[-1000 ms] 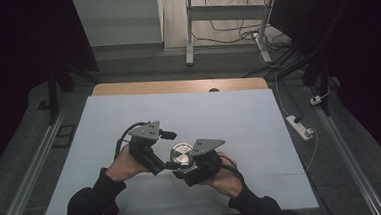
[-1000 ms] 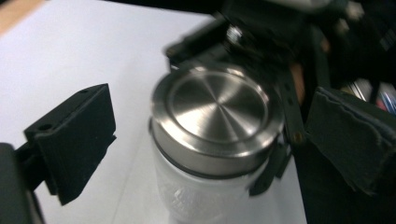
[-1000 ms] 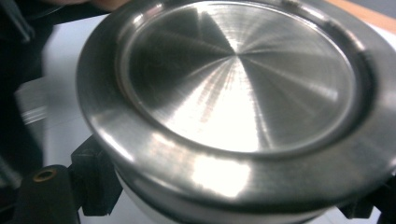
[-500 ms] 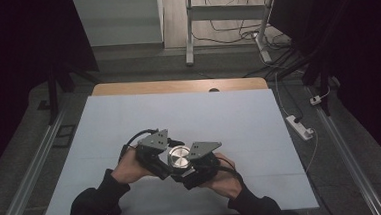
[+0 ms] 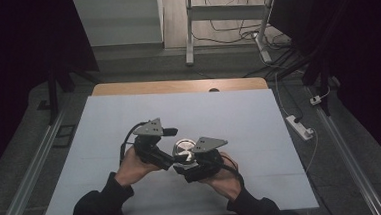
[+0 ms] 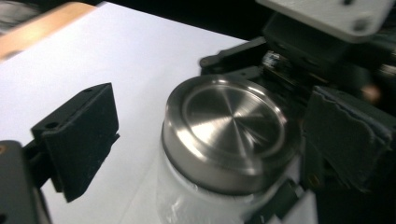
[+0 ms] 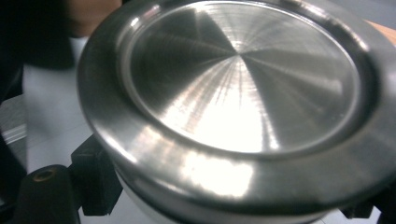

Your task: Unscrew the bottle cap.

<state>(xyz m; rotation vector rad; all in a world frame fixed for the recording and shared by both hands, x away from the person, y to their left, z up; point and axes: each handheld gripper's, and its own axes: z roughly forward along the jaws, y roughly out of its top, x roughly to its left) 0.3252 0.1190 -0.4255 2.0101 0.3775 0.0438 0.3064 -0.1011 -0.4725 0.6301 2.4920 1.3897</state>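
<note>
White-covered bench in dark room, right hand-held gripper clamped on glass jar with steel lid, left hand-held gripper jaws just reopened around the lid, not pressing.

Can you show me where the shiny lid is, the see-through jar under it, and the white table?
shiny lid [image 6: 231,121]: left gripper view, middle of its flat top.
see-through jar [image 6: 187,200]: left gripper view, clear wall below the lid.
white table [image 5: 249,114]: high view, bare part behind the hands.

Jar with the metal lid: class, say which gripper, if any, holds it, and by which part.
The right gripper holds the jar by its clear body, below the metal lid. The left gripper straddles the lid with jaws open, not gripping.
</note>
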